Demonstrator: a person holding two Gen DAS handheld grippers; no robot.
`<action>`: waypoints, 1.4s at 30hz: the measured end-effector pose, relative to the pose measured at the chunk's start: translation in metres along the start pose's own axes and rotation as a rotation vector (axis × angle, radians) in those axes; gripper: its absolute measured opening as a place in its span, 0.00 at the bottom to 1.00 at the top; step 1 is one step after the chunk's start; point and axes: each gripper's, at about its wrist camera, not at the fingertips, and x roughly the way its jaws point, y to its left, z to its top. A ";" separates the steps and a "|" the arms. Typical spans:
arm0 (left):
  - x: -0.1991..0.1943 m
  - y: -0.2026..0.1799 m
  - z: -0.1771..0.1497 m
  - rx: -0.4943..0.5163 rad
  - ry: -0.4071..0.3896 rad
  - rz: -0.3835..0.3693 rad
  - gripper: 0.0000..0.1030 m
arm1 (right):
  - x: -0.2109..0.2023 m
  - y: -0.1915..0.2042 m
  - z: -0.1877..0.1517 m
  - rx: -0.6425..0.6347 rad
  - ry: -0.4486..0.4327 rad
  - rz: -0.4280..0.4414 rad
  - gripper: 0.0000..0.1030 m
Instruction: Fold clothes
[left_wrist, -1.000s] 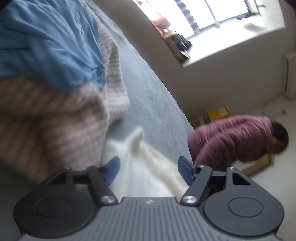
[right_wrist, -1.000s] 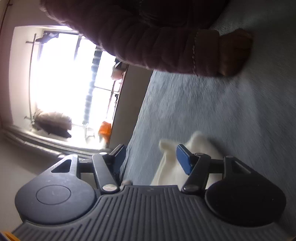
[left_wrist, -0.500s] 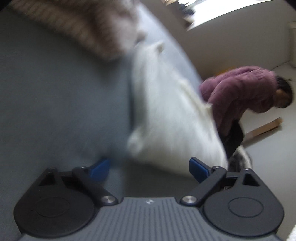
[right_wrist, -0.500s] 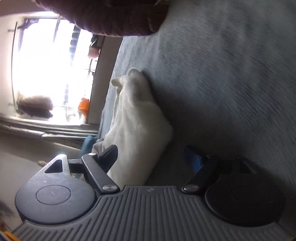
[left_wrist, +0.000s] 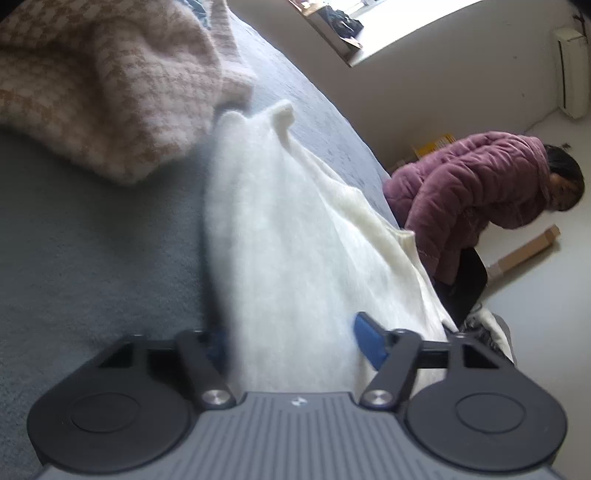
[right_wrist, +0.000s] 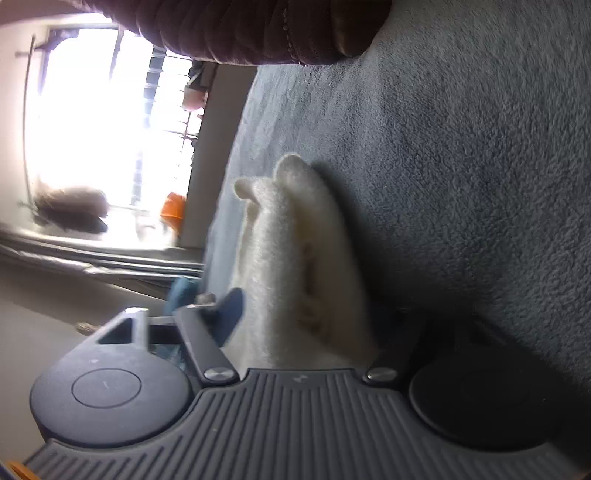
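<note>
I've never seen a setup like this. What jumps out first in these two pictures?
A fluffy white garment lies on the grey-blue bed cover, running straight in between the spread blue-tipped fingers of both the left gripper and the right gripper. Up left of it sits a heap of beige checked knitwear. At the bedside, a person in a puffy mauve jacket bends over.

Bare grey bedding (left_wrist: 74, 240) left of the white garment (left_wrist: 295, 240) lies open; a checked knit (left_wrist: 110, 92) crowds beyond.
</note>
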 end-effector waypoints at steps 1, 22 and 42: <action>-0.003 0.000 -0.001 -0.008 -0.011 0.008 0.46 | -0.002 0.002 -0.002 -0.012 -0.010 -0.008 0.34; -0.158 -0.002 -0.074 -0.019 0.030 -0.003 0.36 | -0.141 0.008 -0.173 0.062 0.118 0.024 0.27; -0.167 -0.046 -0.075 0.439 -0.042 0.266 0.64 | -0.112 0.113 -0.167 -0.779 0.103 -0.221 0.56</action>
